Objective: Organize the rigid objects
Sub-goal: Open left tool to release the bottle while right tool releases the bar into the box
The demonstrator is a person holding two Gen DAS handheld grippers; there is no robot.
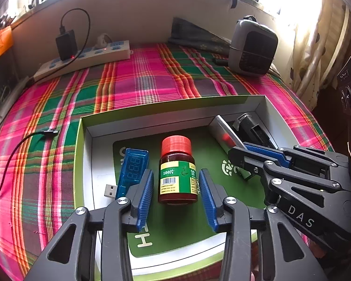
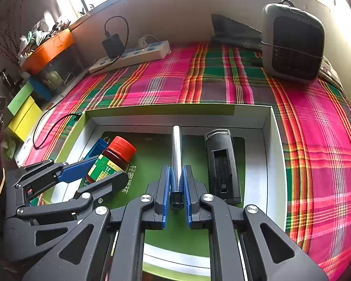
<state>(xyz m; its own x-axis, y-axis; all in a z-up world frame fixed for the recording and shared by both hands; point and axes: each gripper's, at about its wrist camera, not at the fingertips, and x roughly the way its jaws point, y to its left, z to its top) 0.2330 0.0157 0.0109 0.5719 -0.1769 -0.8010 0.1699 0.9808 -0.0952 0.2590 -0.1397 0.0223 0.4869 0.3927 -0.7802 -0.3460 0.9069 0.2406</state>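
The left gripper stood apart, pill bottle lying free between its pads in the box. The right gripper was clamped on the metal rod; best released low and drawn straight back.

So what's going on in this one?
A person is sorting small items into a shallow box on a plaid cloth. The left tool is open, its pads clear of a red-capped pill bottle lying in the box. The right tool is shut on a metal rod.
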